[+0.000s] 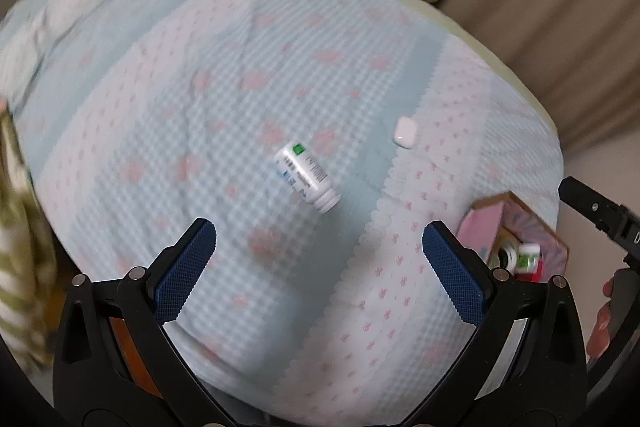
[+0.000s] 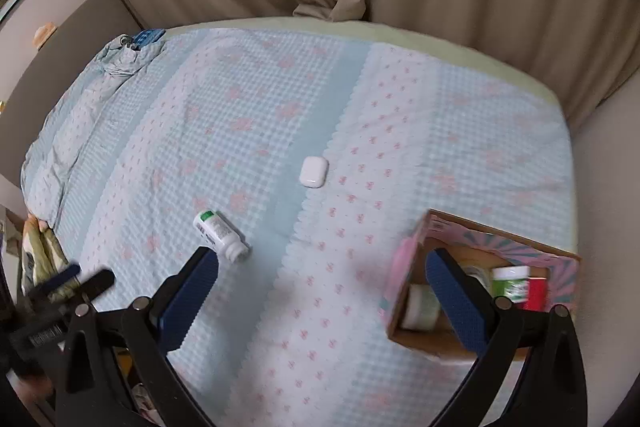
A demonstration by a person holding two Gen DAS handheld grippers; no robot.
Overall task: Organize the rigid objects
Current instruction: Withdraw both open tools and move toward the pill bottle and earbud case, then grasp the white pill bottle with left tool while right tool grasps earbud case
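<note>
Plainly, two loose items remain on the bed: a white bottle lying on its side and a small white case beyond it.

Left tongs: spread wide, nothing between them, hovering above the bedspread. Bottle sits dead ahead of them, centred in the gap but farther out, not touching either finger. Its long axis runs on a diagonal, cap end toward the tongs and to their right, base away and left. So the axis lies skewed across the line between the fingers, neither square to it nor along it.

Right tongs: also spread, holding nothing. From this side the bottle lies just off the left finger's tip, outside the gap. The right finger overlaps the open box, which already holds a few jars and stands at the bed's near right corner.

Judgement: left tongs look better lined up for the bottle; a slight wrist turn would set the fingers across its body. Case lies farther out, between both views' centres, nearer the right side. Box is well right of the bottle.
</note>
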